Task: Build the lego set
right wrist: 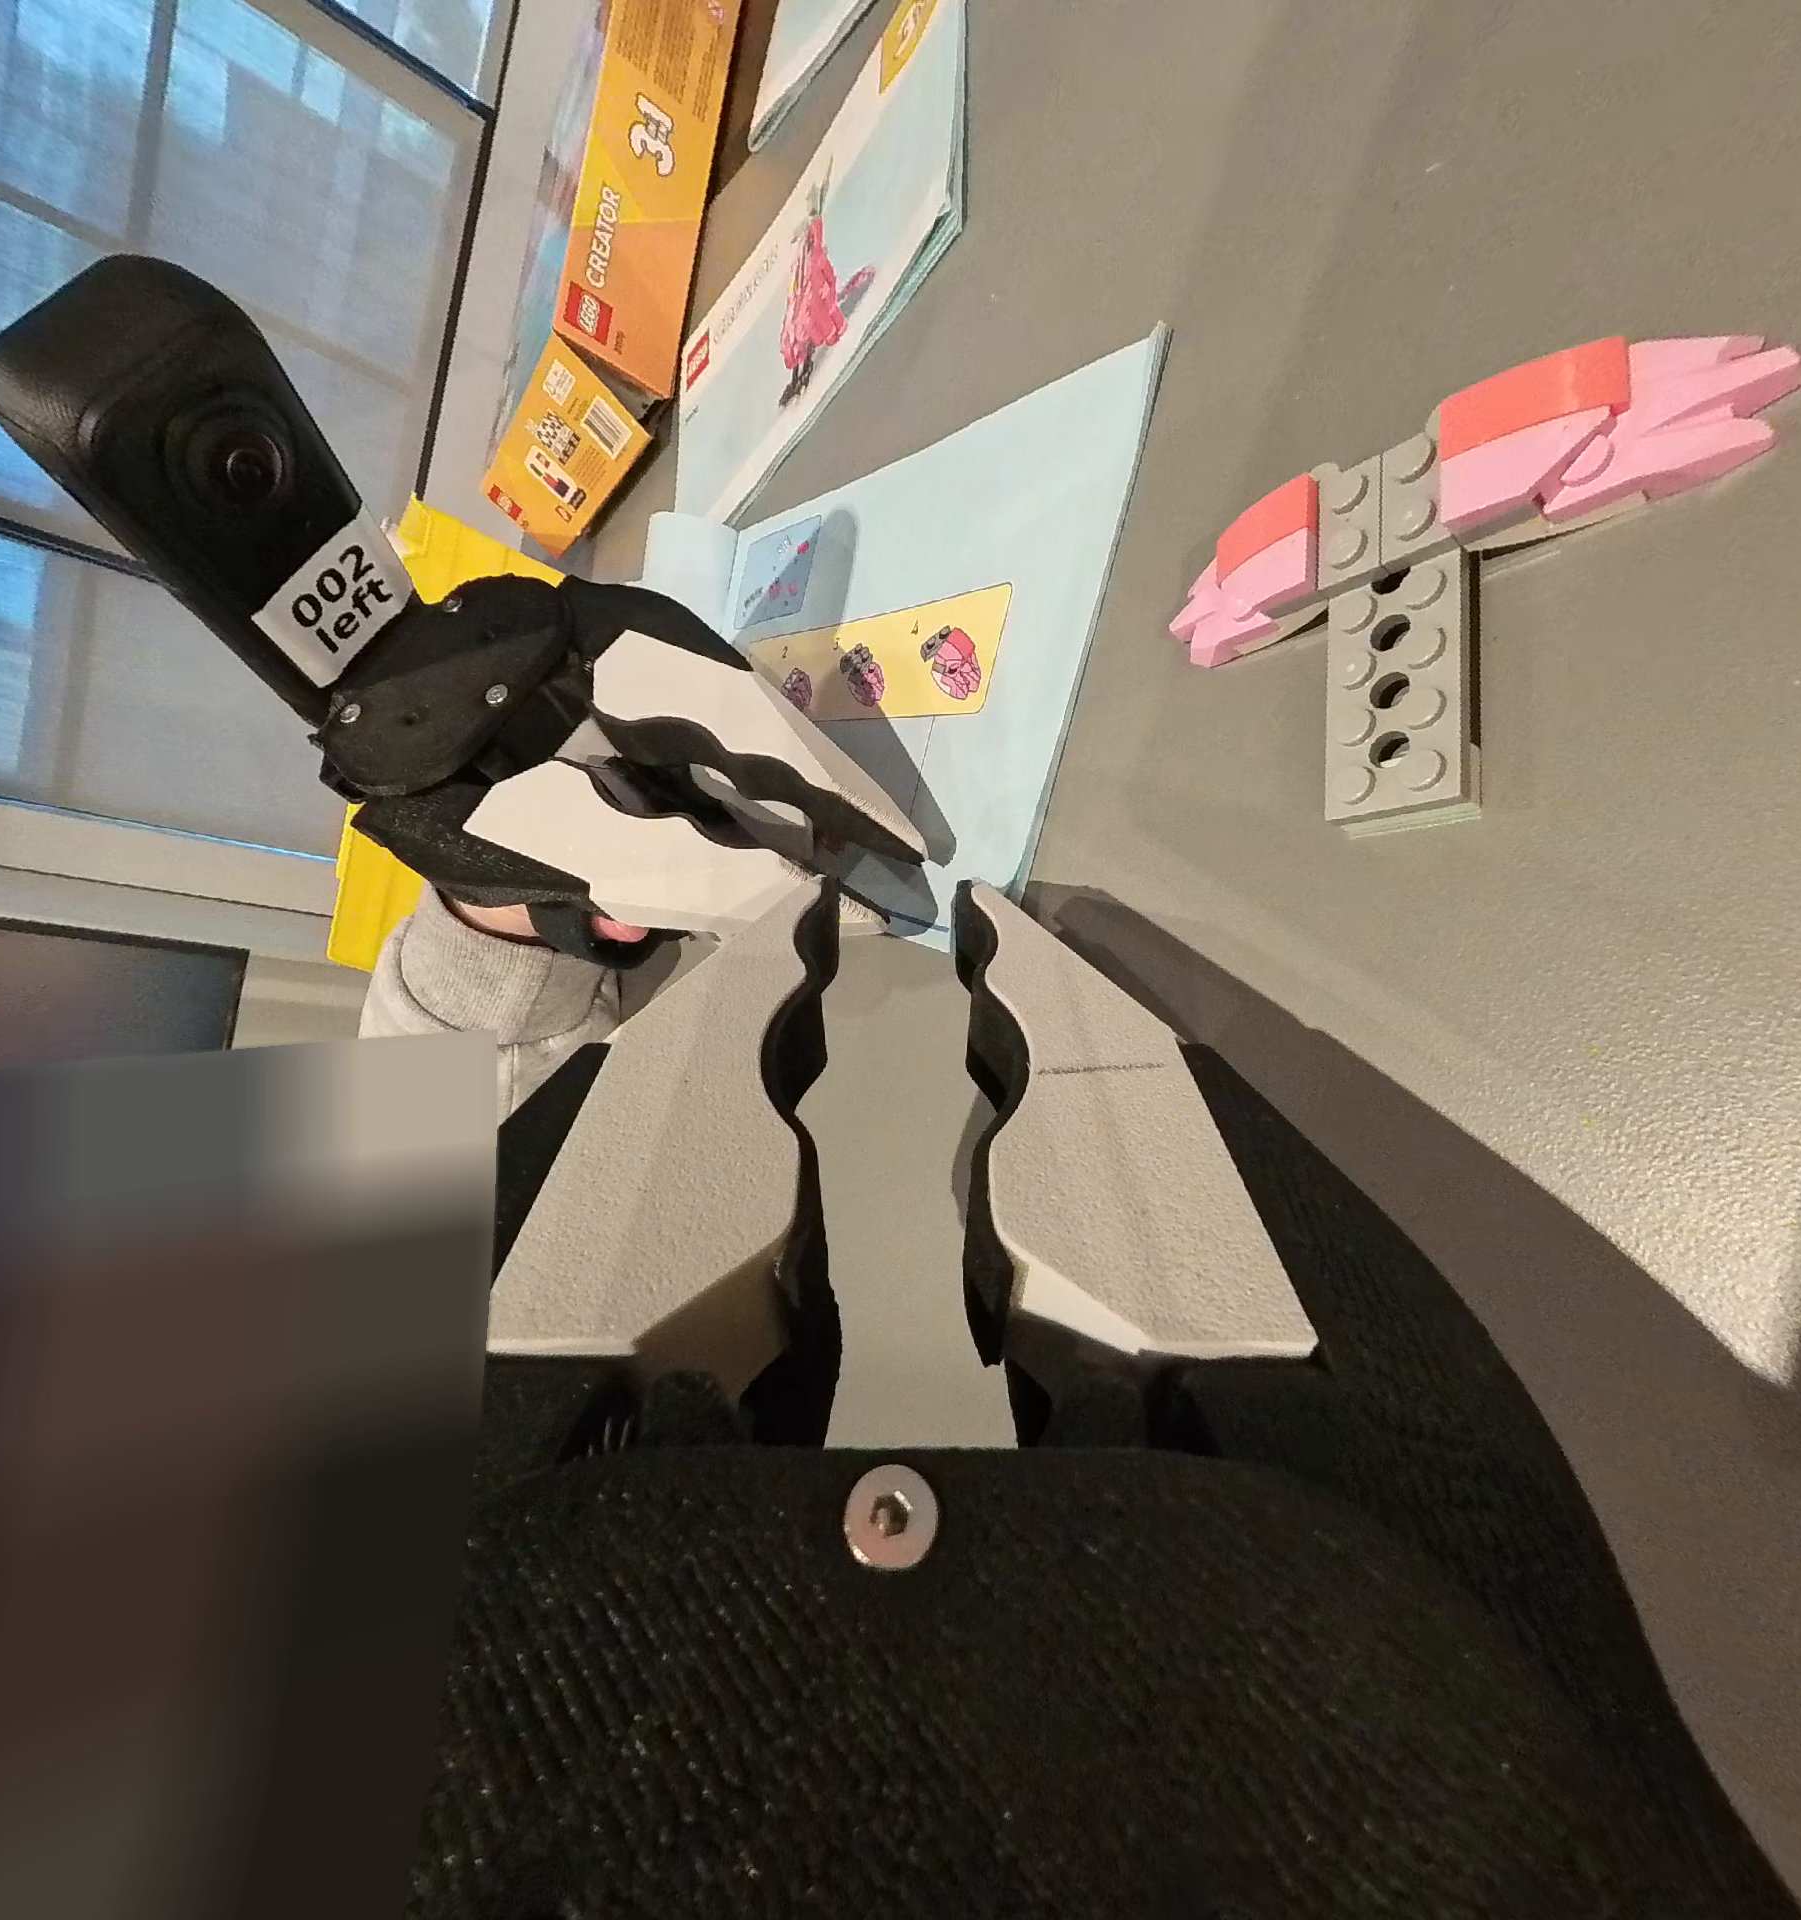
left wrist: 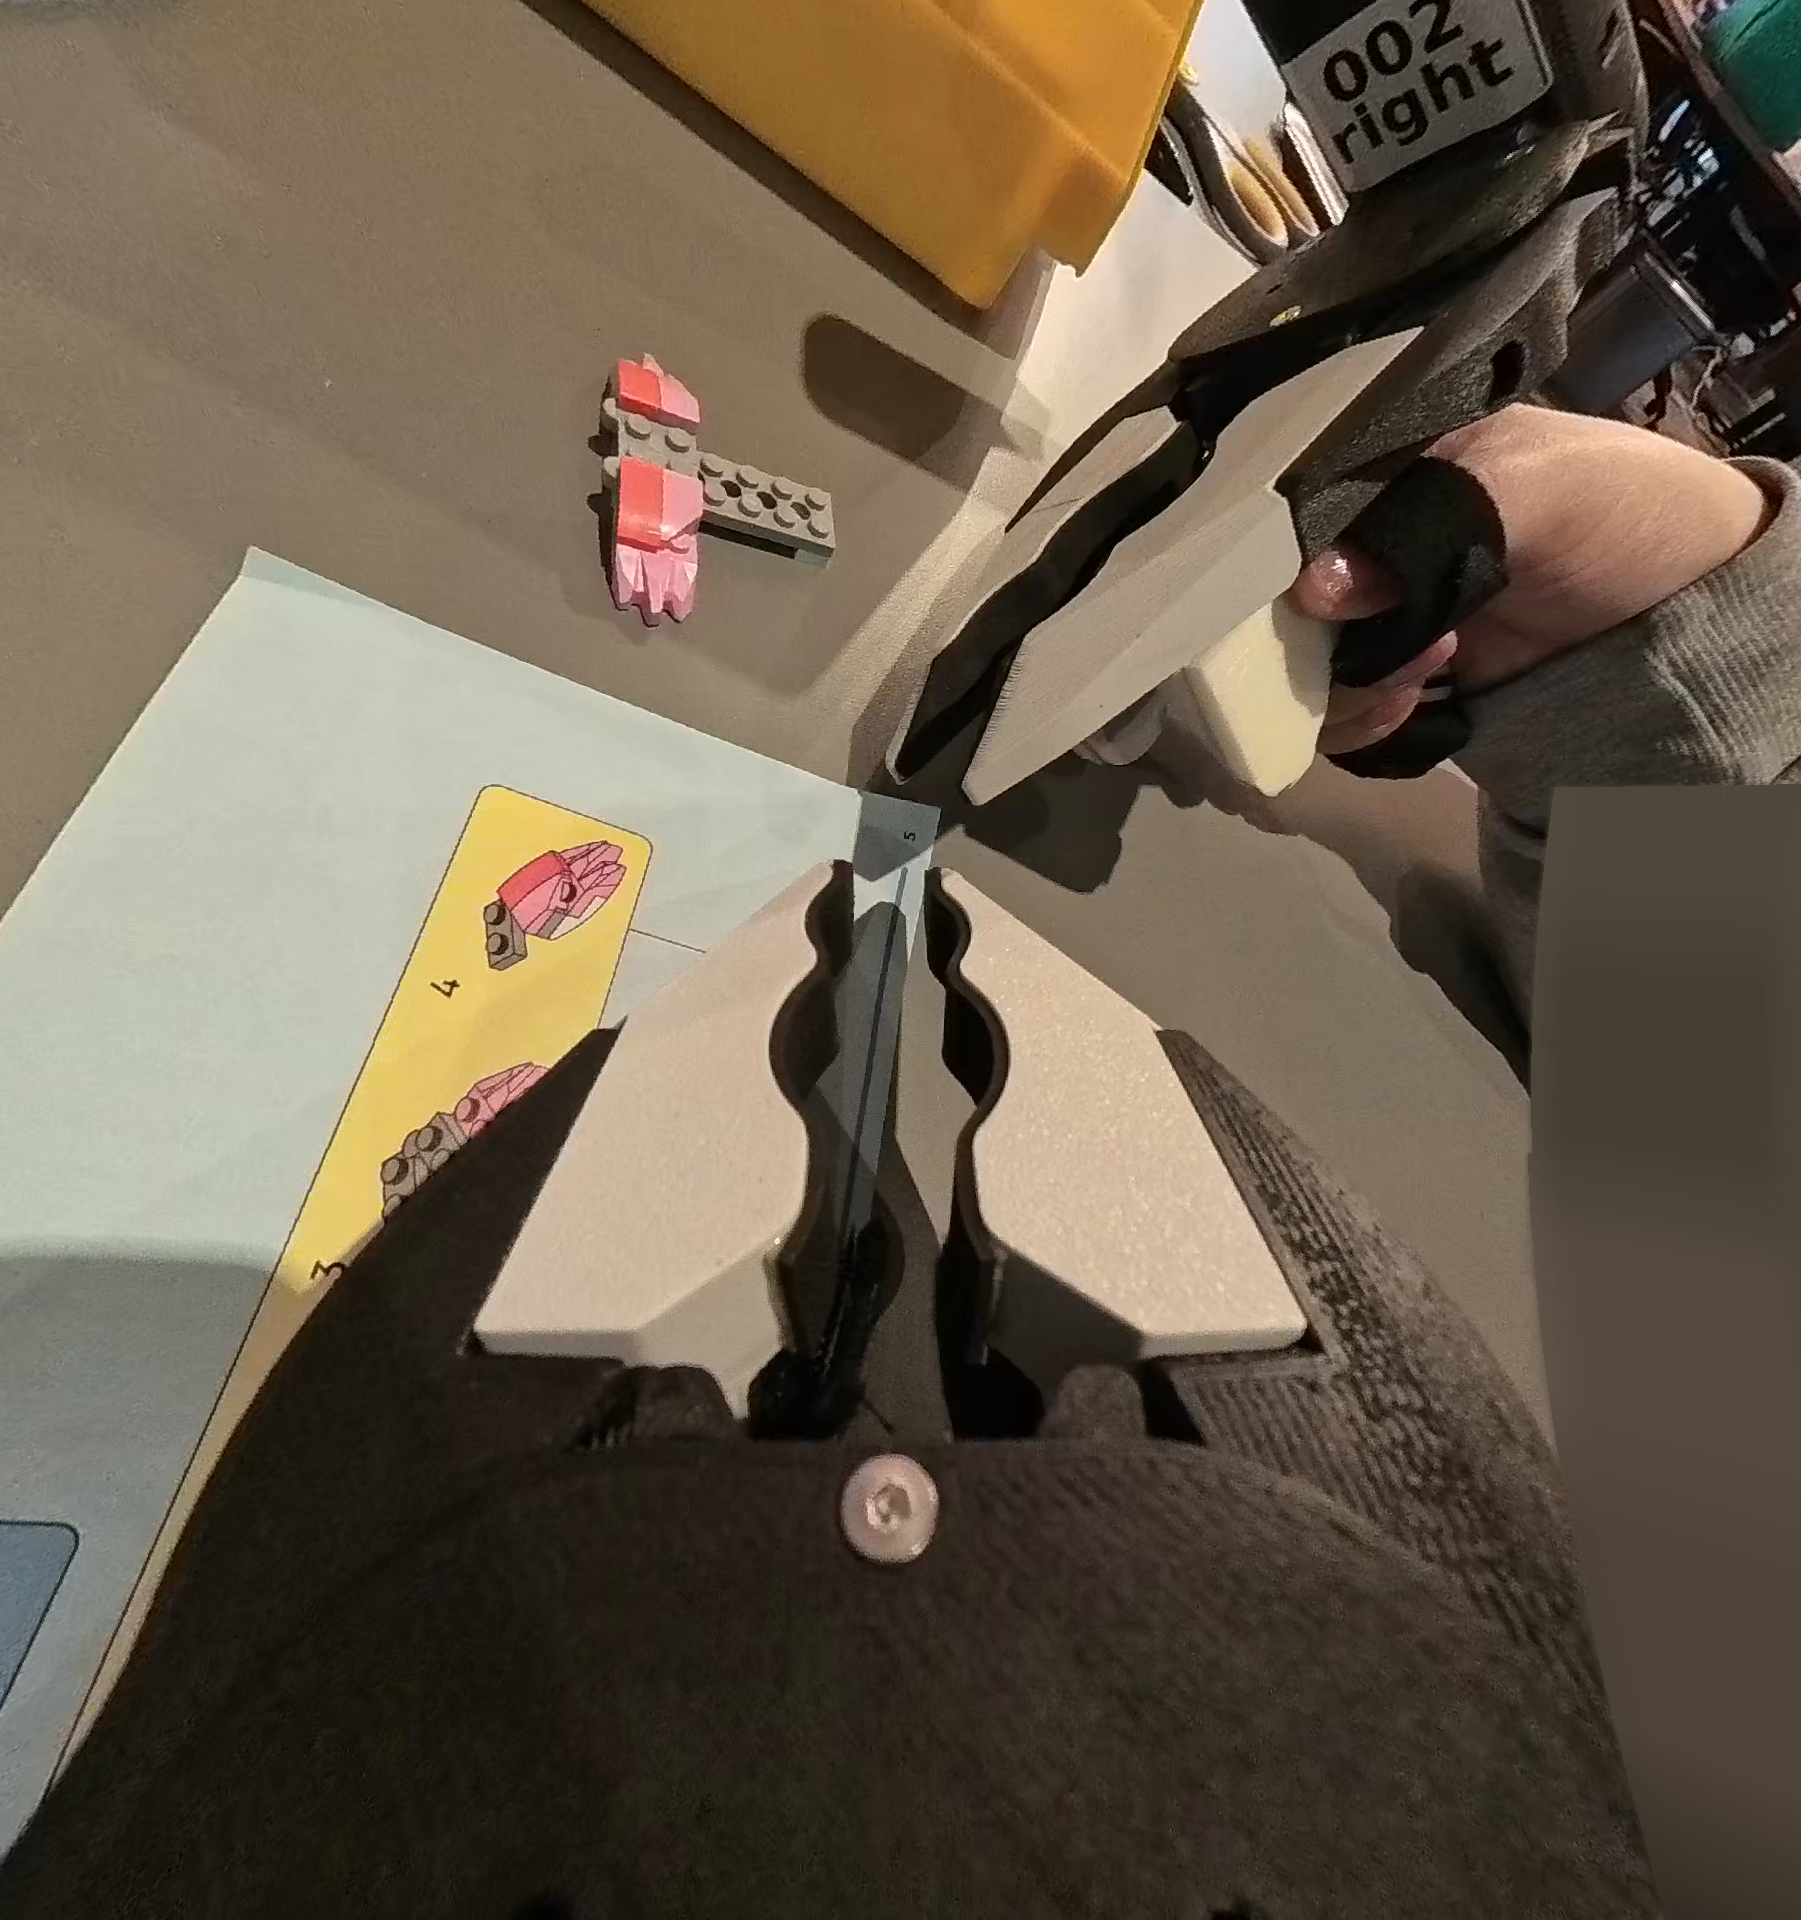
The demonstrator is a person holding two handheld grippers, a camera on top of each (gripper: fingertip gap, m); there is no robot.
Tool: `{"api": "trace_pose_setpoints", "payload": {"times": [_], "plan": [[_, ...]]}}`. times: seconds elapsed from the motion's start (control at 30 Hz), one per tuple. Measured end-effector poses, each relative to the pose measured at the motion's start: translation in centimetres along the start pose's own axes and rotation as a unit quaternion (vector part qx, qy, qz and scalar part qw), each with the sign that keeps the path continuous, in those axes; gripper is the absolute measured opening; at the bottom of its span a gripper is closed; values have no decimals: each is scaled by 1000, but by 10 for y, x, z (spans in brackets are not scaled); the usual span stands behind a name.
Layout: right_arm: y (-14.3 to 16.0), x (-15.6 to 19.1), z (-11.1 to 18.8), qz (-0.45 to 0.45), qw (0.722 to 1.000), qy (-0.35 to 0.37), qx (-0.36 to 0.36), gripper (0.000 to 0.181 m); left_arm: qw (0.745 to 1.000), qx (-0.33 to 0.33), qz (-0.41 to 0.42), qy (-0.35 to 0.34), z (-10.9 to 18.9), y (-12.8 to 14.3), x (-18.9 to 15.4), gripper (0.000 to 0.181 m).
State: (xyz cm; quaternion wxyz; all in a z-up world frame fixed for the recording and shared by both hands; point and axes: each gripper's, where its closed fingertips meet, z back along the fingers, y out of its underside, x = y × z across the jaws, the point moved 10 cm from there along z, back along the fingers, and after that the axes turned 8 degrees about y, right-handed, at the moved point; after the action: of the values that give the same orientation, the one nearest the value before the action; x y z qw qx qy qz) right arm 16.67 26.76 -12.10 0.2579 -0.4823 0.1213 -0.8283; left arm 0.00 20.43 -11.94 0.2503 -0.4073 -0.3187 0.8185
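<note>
A partly built Lego piece (left wrist: 688,499), a grey holed plate with pink and coral wing parts, lies flat on the grey table; it also shows in the right wrist view (right wrist: 1395,582). The open instruction booklet (left wrist: 252,831) lies to its left and shows again in the right wrist view (right wrist: 1031,540). My left gripper (left wrist: 883,883) is shut on the lifted corner of a booklet page (left wrist: 891,831), seen edge-on between the fingers. It appears side-on in the right wrist view (right wrist: 880,862). My right gripper (right wrist: 898,904) is open and empty, its tips right beside that page corner (left wrist: 937,779).
An orange Lego box (right wrist: 626,260) and a second booklet (right wrist: 823,260) lie at the table's far side. A yellow bin (left wrist: 927,125) stands beyond the Lego piece. A person's hand (left wrist: 1602,582) holds the right gripper. Windows are behind the table. Less than 4 cm separates the two grippers' tips. The partly built Lego piece (left wrist: 688,499) sits 7 cm or so from the ends of my right fingers. Look for it in the right wrist view (right wrist: 1267,581) too.
</note>
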Motion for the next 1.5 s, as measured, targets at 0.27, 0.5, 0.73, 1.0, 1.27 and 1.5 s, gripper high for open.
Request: {"api": "trace_pose_setpoints", "payload": {"times": [0.27, 0.5, 0.73, 1.0, 1.27, 1.5], "plan": [[-10, 11, 4, 60, 996, -11, -62, 21, 1000, 0, -6, 0, 0, 0, -2, 15], [-19, 42, 19, 238, 942, 110, -209, 31, 984, -124, -57, -113, 28, 0, -39, 40], [35, 70, 3, 288, 904, 221, -226, 75, 939, -177, 4, -296, 90, 44, -84, 104], [74, 102, -34, 316, 895, 244, -198, 88, 898, -193, 52, -392, 136, 97, -107, 108], [89, 126, -65, 383, 874, 233, -189, 82, 878, -205, 52, -429, 151, 114, -108, 107], [90, 128, -57, 407, 850, 244, -228, 71, 867, -215, 37, -447, 150, 130, -106, 98]]}}
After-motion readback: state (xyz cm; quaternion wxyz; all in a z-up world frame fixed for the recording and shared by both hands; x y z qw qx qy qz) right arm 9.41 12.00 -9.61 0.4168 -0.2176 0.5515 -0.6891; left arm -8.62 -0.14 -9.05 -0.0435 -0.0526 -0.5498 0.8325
